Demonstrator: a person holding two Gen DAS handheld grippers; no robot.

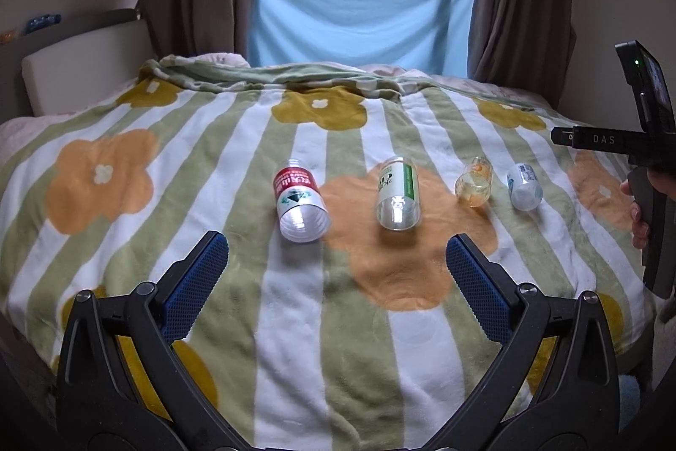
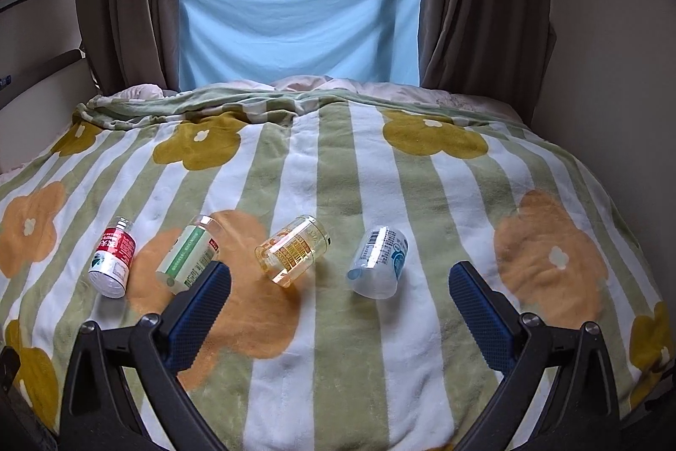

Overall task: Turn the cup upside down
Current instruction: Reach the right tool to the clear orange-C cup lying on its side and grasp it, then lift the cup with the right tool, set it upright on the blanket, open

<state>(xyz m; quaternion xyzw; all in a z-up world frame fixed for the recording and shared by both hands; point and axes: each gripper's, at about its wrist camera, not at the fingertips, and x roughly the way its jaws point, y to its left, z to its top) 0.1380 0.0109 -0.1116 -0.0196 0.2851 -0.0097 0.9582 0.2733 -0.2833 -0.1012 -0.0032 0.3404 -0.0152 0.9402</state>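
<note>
Both tools sit wide apart and empty: our left tool (image 1: 337,254) hovers low over the bed (image 1: 126,240), and our right tool (image 2: 340,284) does the same further right, each with jaws spread so a cup can fit between the blue pads (image 1: 198,273).

Four cups lie on their sides in a row on the blanket (image 2: 338,176). From left to right we see a red-label cup (image 1: 301,204), a green-label cup (image 1: 398,197), an amber cup (image 1: 474,184) and a pale blue cup (image 1: 524,186). All lie well apart from each other and from both tools, so none is upside down yet.

We judge the soft blanket lets them roll, so each grip should cross the round body squarely. The left tool faces the red-label and green-label cups, the right tool the amber and pale blue ones.
</note>
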